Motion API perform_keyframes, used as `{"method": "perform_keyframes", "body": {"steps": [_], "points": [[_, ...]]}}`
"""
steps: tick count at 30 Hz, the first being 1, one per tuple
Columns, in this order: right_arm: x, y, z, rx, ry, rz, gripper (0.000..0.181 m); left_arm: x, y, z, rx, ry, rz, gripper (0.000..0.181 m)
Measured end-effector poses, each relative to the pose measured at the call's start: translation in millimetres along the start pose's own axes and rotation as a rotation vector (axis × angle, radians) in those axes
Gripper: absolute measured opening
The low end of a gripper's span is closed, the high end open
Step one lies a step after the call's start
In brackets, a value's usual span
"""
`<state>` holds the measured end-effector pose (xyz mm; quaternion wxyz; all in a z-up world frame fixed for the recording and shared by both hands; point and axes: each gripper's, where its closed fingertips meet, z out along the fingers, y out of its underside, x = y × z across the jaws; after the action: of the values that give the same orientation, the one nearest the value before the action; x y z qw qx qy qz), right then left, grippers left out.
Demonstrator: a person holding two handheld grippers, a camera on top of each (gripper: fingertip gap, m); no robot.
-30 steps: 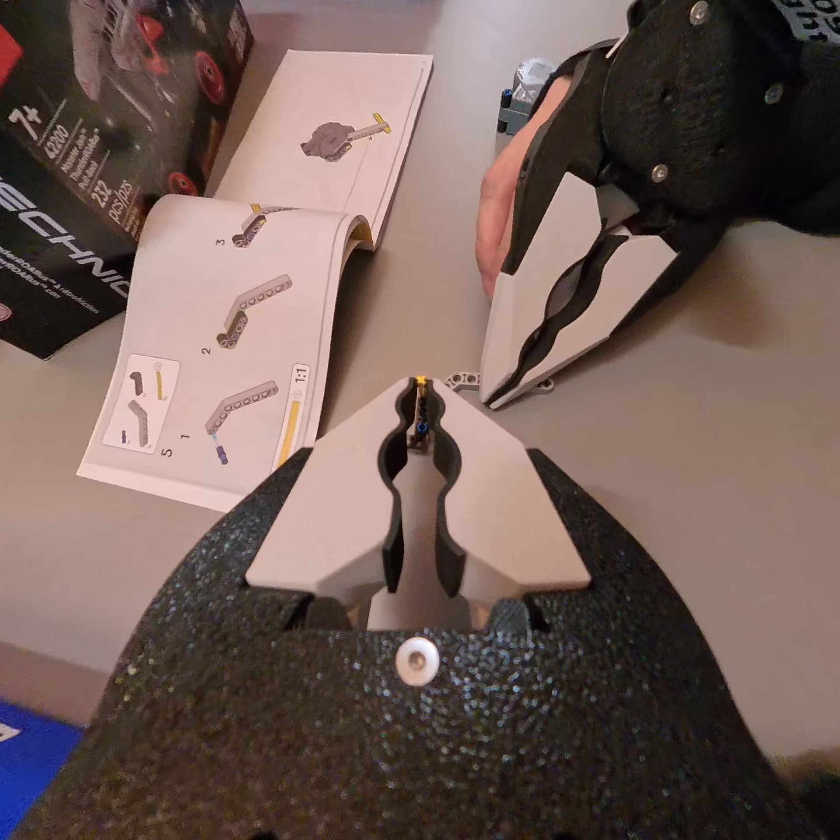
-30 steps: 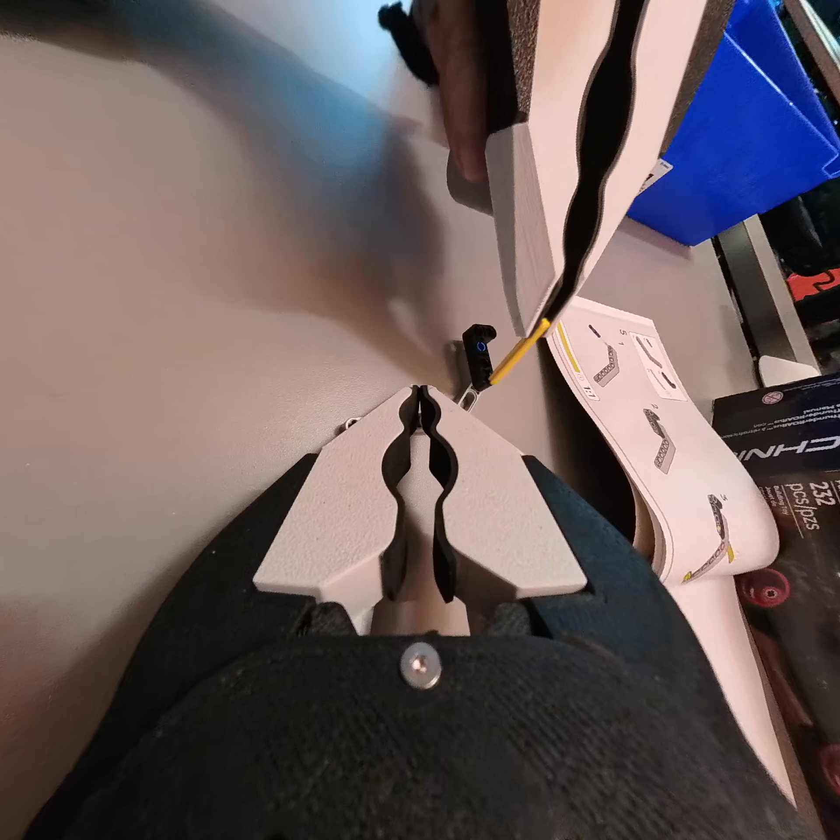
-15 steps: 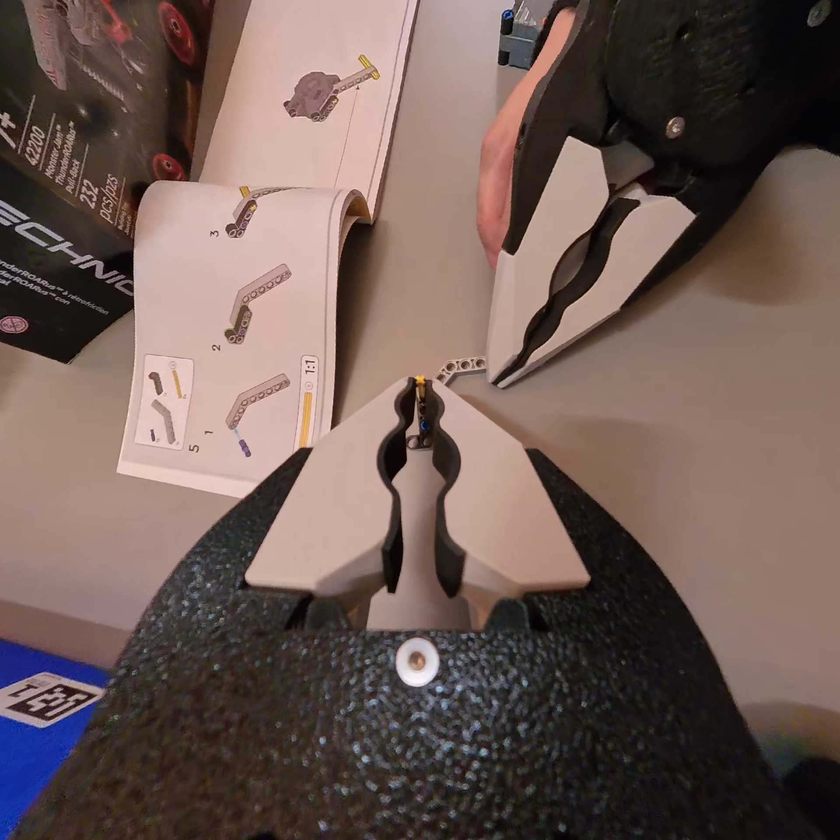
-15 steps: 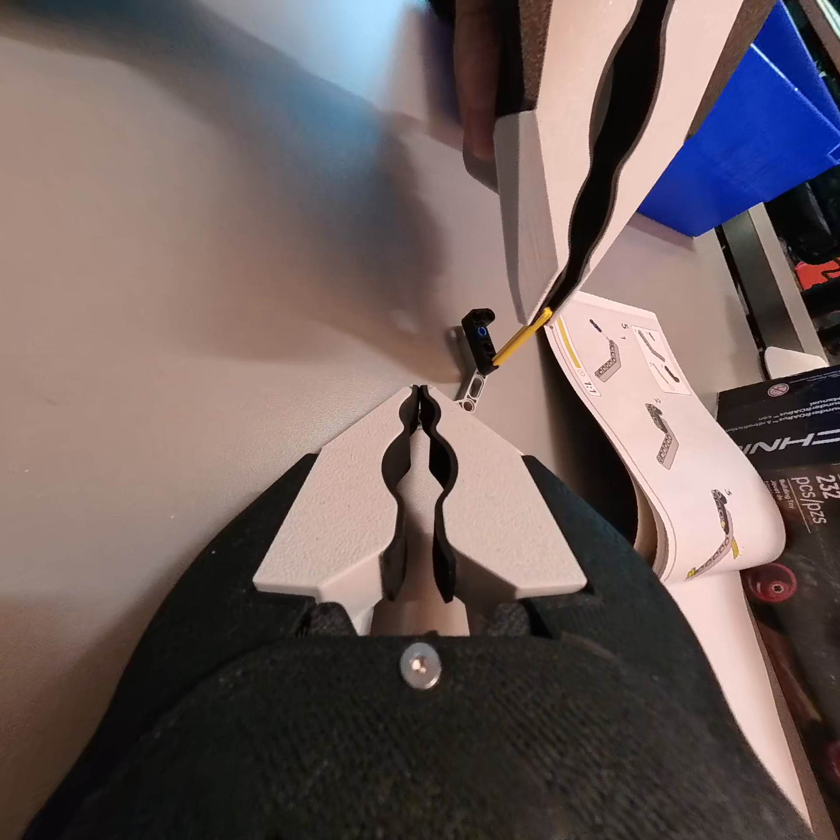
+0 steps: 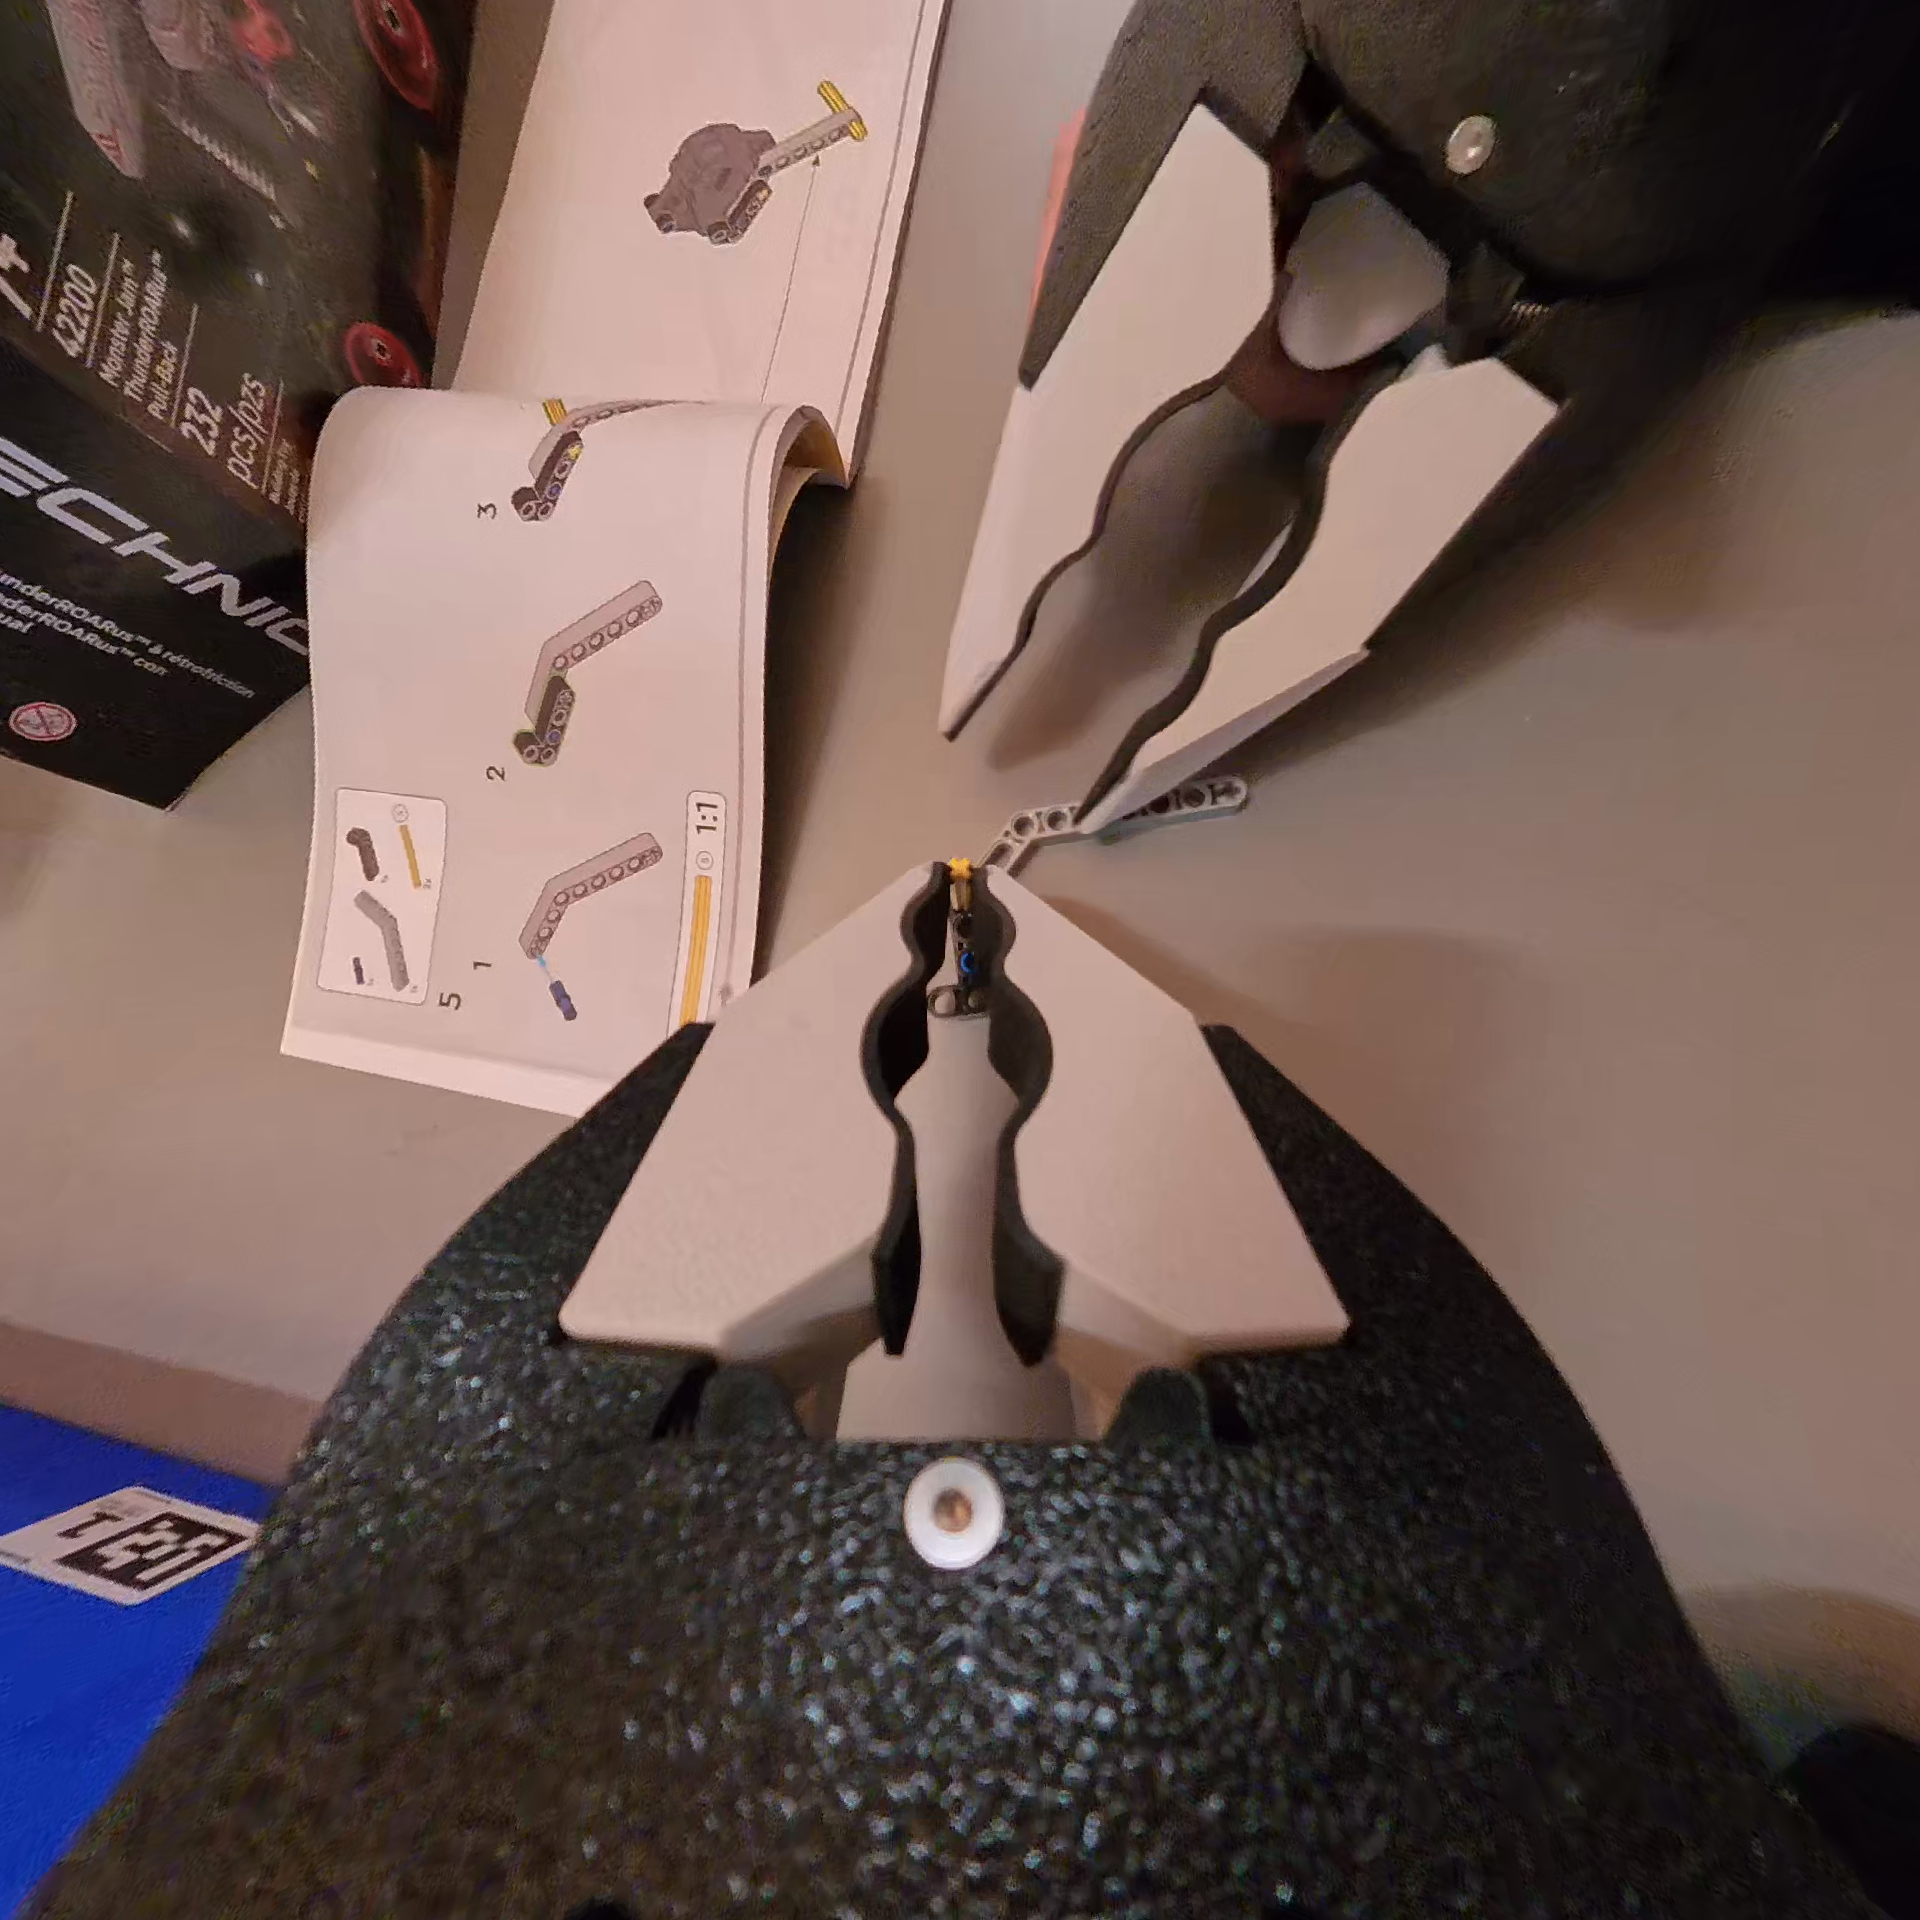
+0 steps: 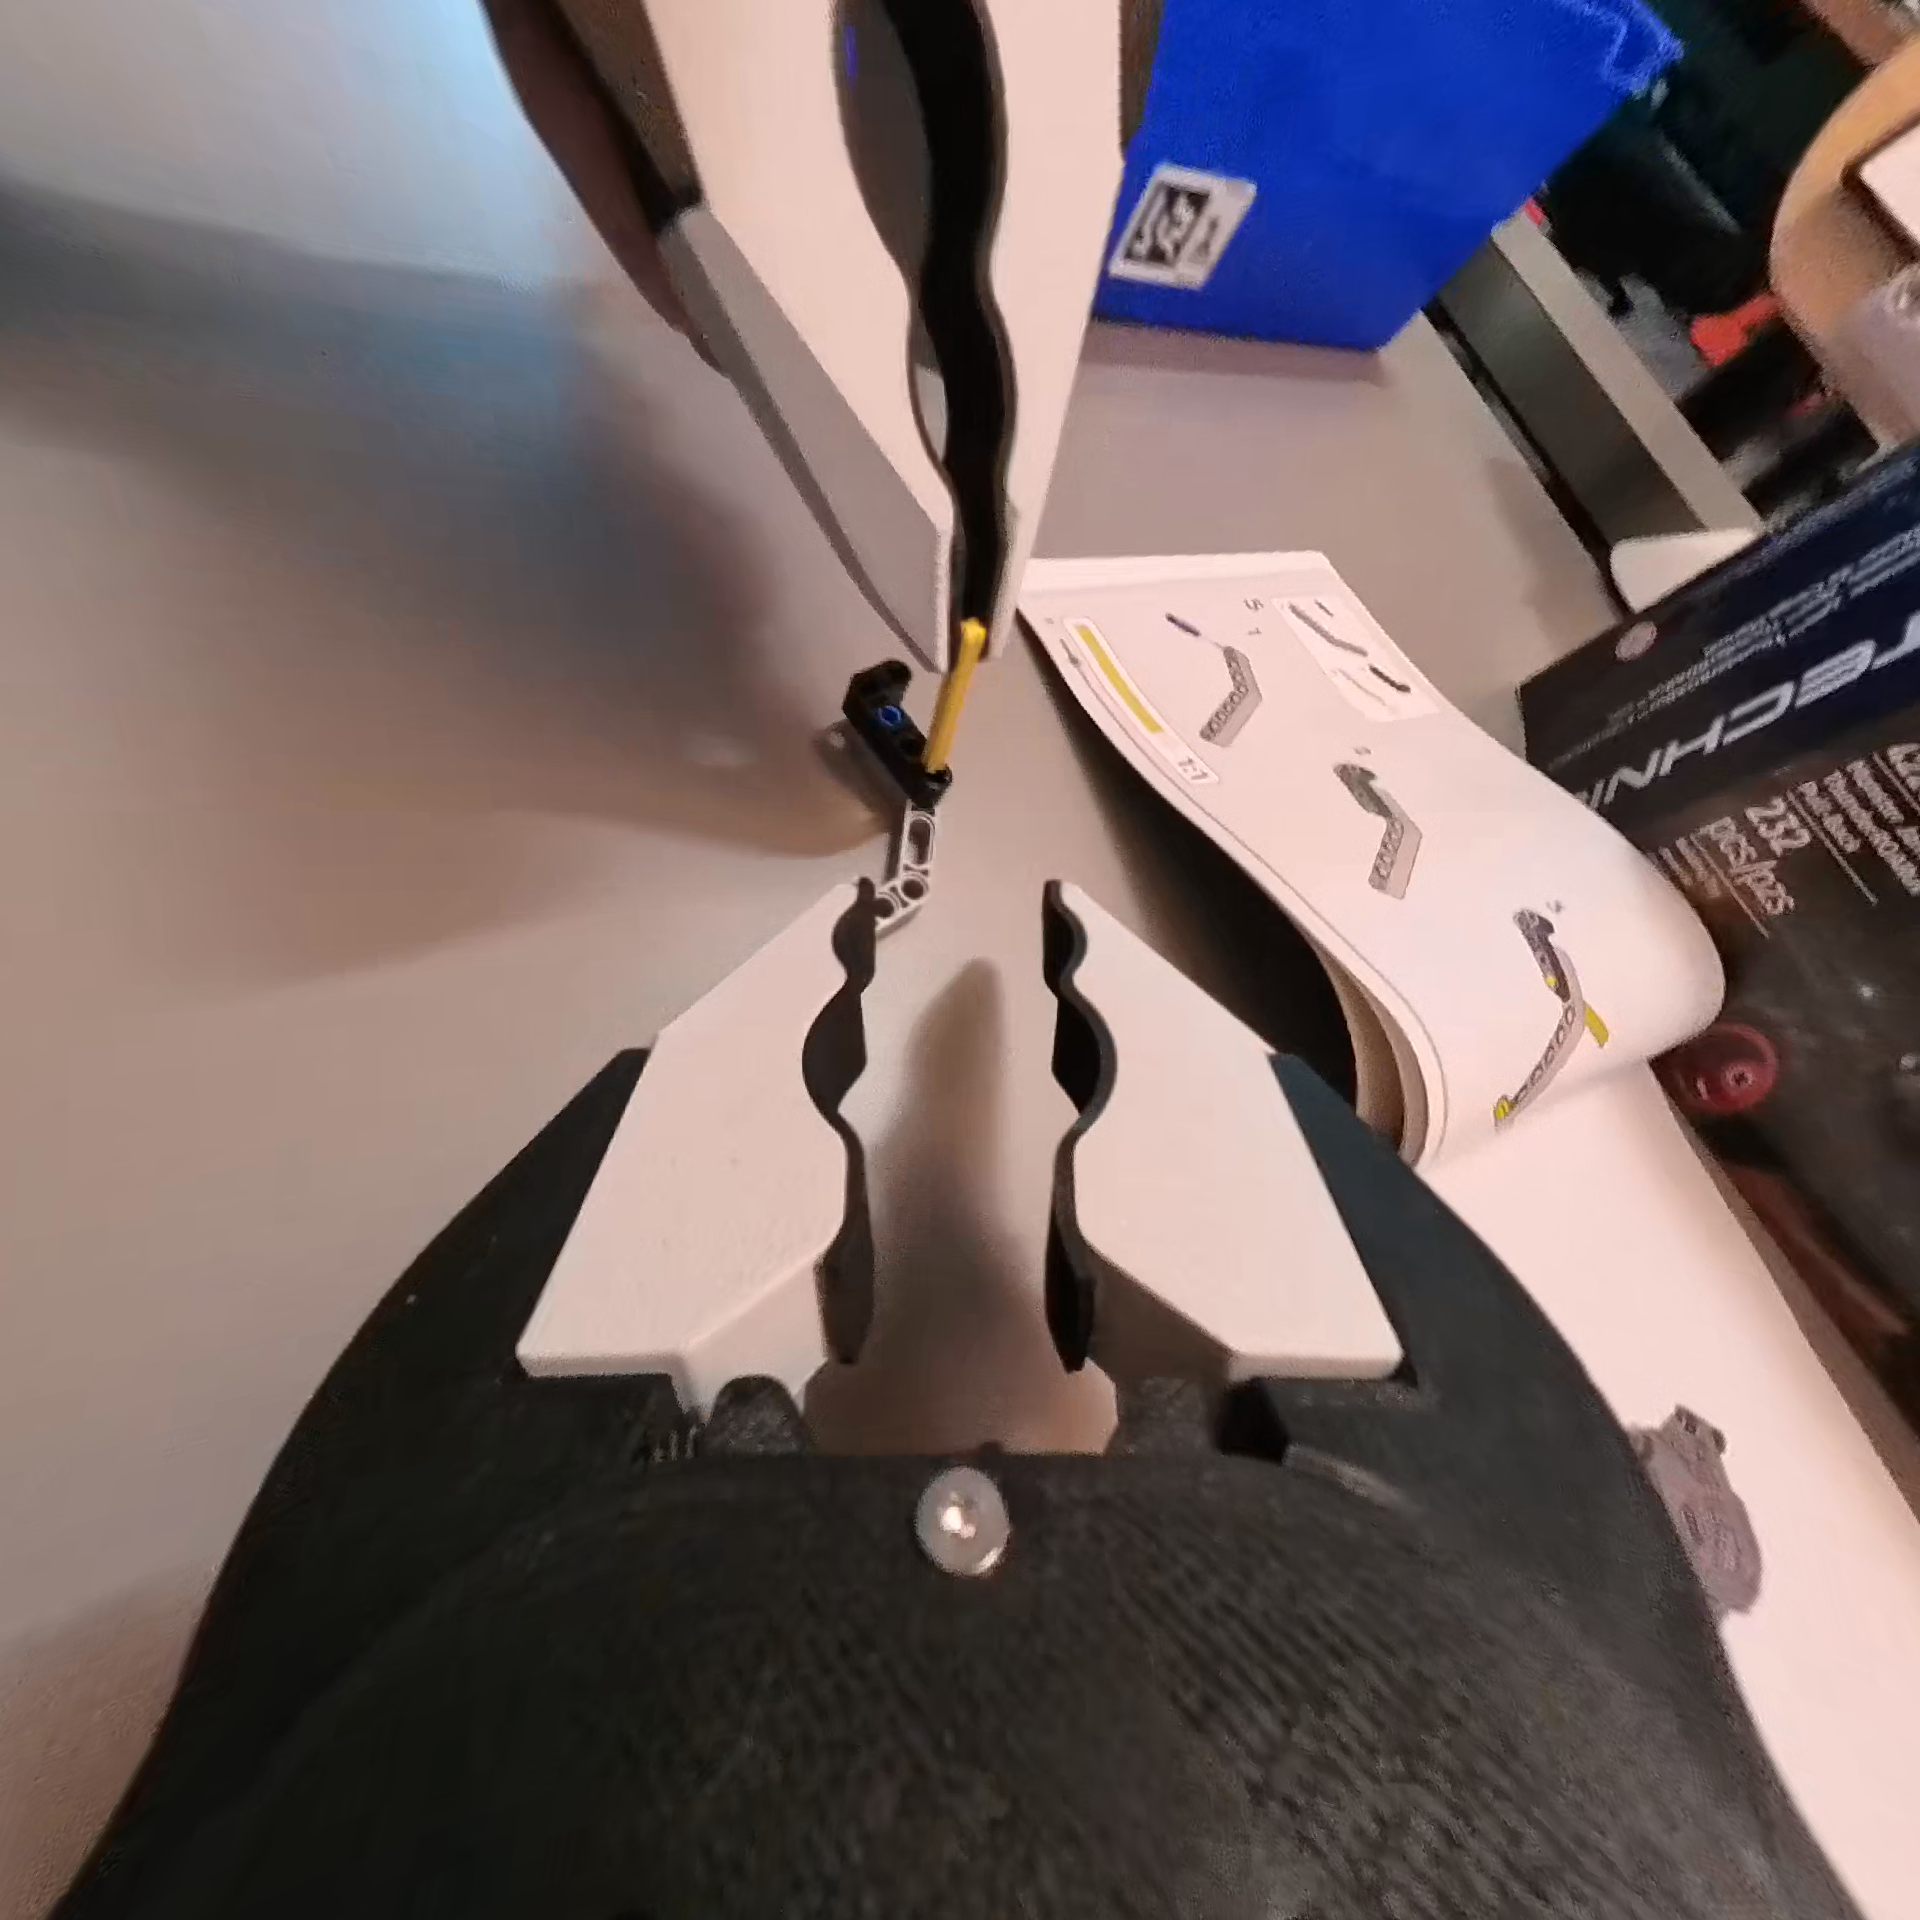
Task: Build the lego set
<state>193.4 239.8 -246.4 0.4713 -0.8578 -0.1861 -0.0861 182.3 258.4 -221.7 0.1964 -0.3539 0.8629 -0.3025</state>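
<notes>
Two grippers on a plain tan tabletop (image 5: 1558, 1143) right now. Left gripper (image 5: 962, 871) has its jaws pinched tight on a thin yellow axle rod (image 6: 956, 691), and the rod's lower end sits in a small black angled connector with a blue pin (image 6: 891, 732), hanging just above the table.

Right gripper (image 6: 954, 896) has its jaws spread apart, gripping nothing. A light grey bent beam with holes (image 6: 909, 868) lies flat on the table; in the right wrist view it's at the tip of that gripper's 11 o'clock finger, running up toward the black connector. Can't tell if beam and connector actually touch.

At about 2 o'clock in that view there's the open white instruction booklet (image 6: 1351, 831), with the dark set box (image 6: 1766, 727) beyond it. A blue bin with a marker tag (image 6: 1351, 156) sits at 1 o'clock.
</notes>
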Motion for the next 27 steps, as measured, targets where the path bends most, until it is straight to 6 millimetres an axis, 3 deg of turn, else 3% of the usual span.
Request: {"method": "perform_keyframes", "body": {"steps": [5, 7, 8, 9, 10, 11, 13, 18, 27], "points": [[-9.1, 0.2, 4.9, -0.031, -0.037, 0.011, 0.013, -2.7, -2.6, 3.0, 0.008, -0.033, -0.022, 0.000], [-10.1, -0.9, 3.6, -0.029, -0.065, 0.068, 0.022, -2.5, -3.5, 3.6, 0.010, -0.039, -0.027, 0.001], [-18.7, -5.5, 0.6, -0.010, -0.140, 0.143, 0.040, -2.3, -4.0, 3.9, 0.012, -0.042, -0.029, 0.001], [-24.6, -11.6, -1.9, 0.014, -0.199, 0.236, 0.044, -2.3, -4.1, 4.2, 0.016, -0.048, -0.032, 0.001], [-26.7, -12.7, -1.6, 0.011, -0.226, 0.295, 0.036, -2.0, -4.2, 4.2, 0.019, -0.051, -0.035, 0.001], [-25.8, -8.3, 1.7, -0.022, -0.218, 0.305, 0.036, -1.9, -4.0, 3.9, 0.022, -0.056, -0.039, 0.001], [-24.0, 2.6, 9.8, -0.107, -0.168, 0.288, 0.054, -1.7, -3.5, 3.5, 0.028, -0.063, -0.047, 0.001], [-20.0, 0.3, 18.2, -0.130, -0.112, 0.323, 0.045, -1.7, -2.2, 2.4, 0.034, -0.073, -0.061, 0.001], [-8.7, 15.2, 2.5, -0.147, -0.118, 0.283, 0.024, -1.0, -4.3, 3.9, 0.029, -0.083, -0.090, 0.000]]}}
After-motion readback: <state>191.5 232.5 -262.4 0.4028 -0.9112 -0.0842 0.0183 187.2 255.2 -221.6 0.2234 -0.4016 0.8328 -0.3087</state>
